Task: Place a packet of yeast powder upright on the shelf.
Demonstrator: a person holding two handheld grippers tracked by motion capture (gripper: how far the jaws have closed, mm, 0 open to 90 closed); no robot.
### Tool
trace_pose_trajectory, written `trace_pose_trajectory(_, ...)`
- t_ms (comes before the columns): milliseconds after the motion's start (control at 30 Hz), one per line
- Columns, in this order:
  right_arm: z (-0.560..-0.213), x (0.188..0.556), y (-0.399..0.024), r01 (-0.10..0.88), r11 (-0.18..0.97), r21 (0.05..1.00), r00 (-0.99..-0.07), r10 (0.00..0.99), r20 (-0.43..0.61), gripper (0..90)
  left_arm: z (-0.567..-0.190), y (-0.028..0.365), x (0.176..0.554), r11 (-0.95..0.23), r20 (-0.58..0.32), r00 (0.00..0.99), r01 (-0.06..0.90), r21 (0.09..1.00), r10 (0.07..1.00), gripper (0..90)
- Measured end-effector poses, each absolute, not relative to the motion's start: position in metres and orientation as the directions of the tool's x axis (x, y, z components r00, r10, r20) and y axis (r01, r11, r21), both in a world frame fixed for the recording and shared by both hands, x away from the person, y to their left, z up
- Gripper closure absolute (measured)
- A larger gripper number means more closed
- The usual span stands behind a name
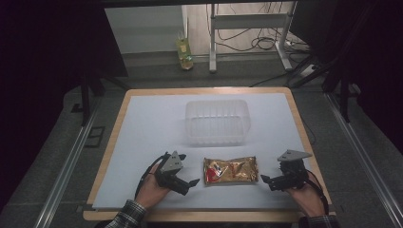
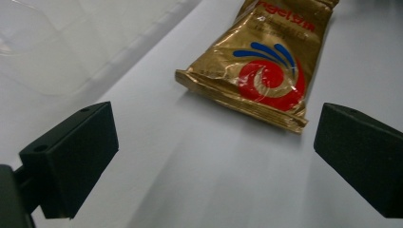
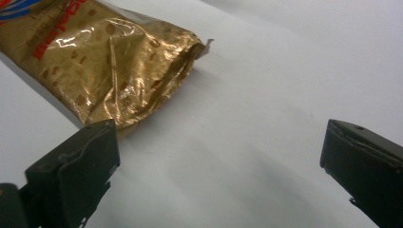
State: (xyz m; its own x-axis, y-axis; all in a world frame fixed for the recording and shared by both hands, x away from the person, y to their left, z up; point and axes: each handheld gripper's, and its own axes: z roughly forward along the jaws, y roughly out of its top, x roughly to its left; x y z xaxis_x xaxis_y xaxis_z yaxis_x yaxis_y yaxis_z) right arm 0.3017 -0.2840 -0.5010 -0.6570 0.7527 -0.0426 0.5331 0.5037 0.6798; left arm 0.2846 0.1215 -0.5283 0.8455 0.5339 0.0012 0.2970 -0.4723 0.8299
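A gold foil packet with a red and blue swirl lies flat on the white sheet near the table's front edge. My left gripper rests just left of it, jaws wide and open, pointing at the packet a short way ahead. To the right of the packet my right gripper is also open, with the crinkled packet end near its left jaw but not between the pads. Nothing is held in either gripper.
A clear plastic tub stands upright behind the packet at the table's middle, its wall also in the left gripper view. The white sheet covers a wooden table. Beyond the far edge stand desk legs, cables and a bottle.
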Motion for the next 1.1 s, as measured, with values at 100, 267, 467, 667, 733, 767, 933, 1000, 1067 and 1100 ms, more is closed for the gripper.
trace_pose_trajectory(100, -0.502, 0.300, -0.286, 0.531, 0.502, 0.683, -0.646, 0.761, -0.057, 0.0, -0.528, 0.119, 0.284, -0.482, 0.000, 0.848, 0.301, 0.823, 0.529, 1.2)
trace_pose_trajectory(267, -0.507, 0.298, -0.288, 0.543, 0.502, 0.674, -0.658, 0.752, -0.031, 0.0, -0.528, 0.117, 0.284, -0.488, -0.008, 0.853, 0.306, 0.817, 0.522, 1.5)
trace_pose_trajectory(467, -0.508, 0.298, -0.290, 0.541, 0.489, 0.684, -0.656, 0.755, -0.022, 0.0, -0.528, 0.118, 0.284, -0.490, -0.005, 0.854, 0.303, 0.818, 0.521, 2.4)
trace_pose_trajectory(667, -0.509, 0.296, -0.292, 0.531, 0.506, 0.679, -0.663, 0.748, -0.038, 0.0, -0.527, 0.115, 0.283, -0.505, 0.006, 0.859, 0.296, 0.811, 0.513, 6.5)
trace_pose_trajectory(733, -0.509, 0.296, -0.292, 0.531, 0.507, 0.679, -0.662, 0.748, -0.041, 0.0, -0.526, 0.115, 0.283, -0.502, 0.004, 0.859, 0.296, 0.812, 0.512, 8.9)
trace_pose_trajectory(767, -0.509, 0.296, -0.292, 0.531, 0.507, 0.679, -0.662, 0.748, -0.041, 0.0, -0.526, 0.115, 0.283, -0.502, 0.004, 0.859, 0.296, 0.812, 0.512, 11.5)
trace_pose_trajectory(933, -0.509, 0.296, -0.294, 0.531, 0.502, 0.683, -0.661, 0.750, -0.036, 0.0, -0.522, 0.114, 0.283, -0.474, -0.019, 0.864, 0.295, 0.829, 0.504, 21.7)
trace_pose_trajectory(1000, -0.509, 0.295, -0.293, 0.533, 0.503, 0.681, -0.660, 0.750, -0.037, 0.0, -0.520, 0.113, 0.283, -0.464, -0.026, 0.869, 0.289, 0.838, 0.494, 27.6)
trace_pose_trajectory(1067, -0.509, 0.295, -0.292, 0.532, 0.505, 0.680, -0.661, 0.749, -0.040, 0.0, -0.519, 0.111, 0.282, -0.459, -0.021, 0.874, 0.275, 0.845, 0.486, 34.7)
trace_pose_trajectory(1100, -0.509, 0.295, -0.292, 0.532, 0.505, 0.680, -0.661, 0.749, -0.040, 0.0, -0.519, 0.111, 0.282, -0.459, -0.021, 0.874, 0.275, 0.845, 0.486, 36.6)
